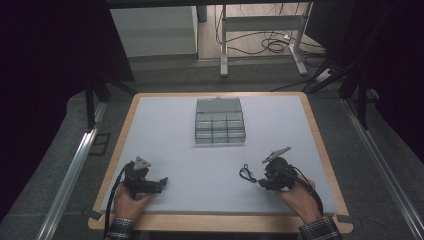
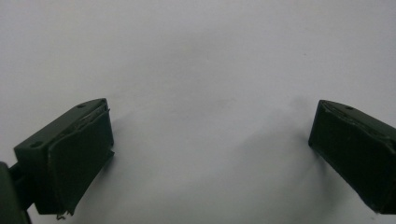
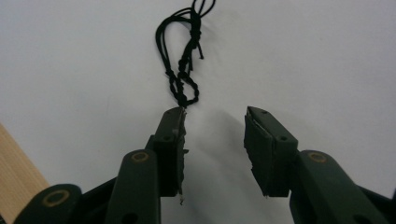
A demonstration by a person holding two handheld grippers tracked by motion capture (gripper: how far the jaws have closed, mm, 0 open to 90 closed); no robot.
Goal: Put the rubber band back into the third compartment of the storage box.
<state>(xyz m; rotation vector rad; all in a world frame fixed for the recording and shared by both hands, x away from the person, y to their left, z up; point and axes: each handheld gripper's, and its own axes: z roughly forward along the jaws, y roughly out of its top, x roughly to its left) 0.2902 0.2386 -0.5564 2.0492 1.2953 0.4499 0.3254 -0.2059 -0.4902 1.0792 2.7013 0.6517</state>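
A black knotted cord (image 1: 246,173) lies on the pale table mat, just left of my right gripper (image 1: 260,183). In the right gripper view the cord (image 3: 184,60) stretches away from the gripper, and its near end lies at the tip of the left-hand jaw, outside the gap. The right gripper (image 3: 215,114) is open, with bare mat between the jaws. My left gripper (image 1: 161,183) rests low at the front left of the mat. In its own view the left gripper (image 2: 210,109) stands wide open over bare mat.
A grey compartment box (image 1: 220,122) with its lid tipped back stands at the middle rear of the mat (image 1: 165,130). The wooden table edge (image 1: 220,222) runs along the front. Metal rails and a desk frame with cables lie beyond the table.
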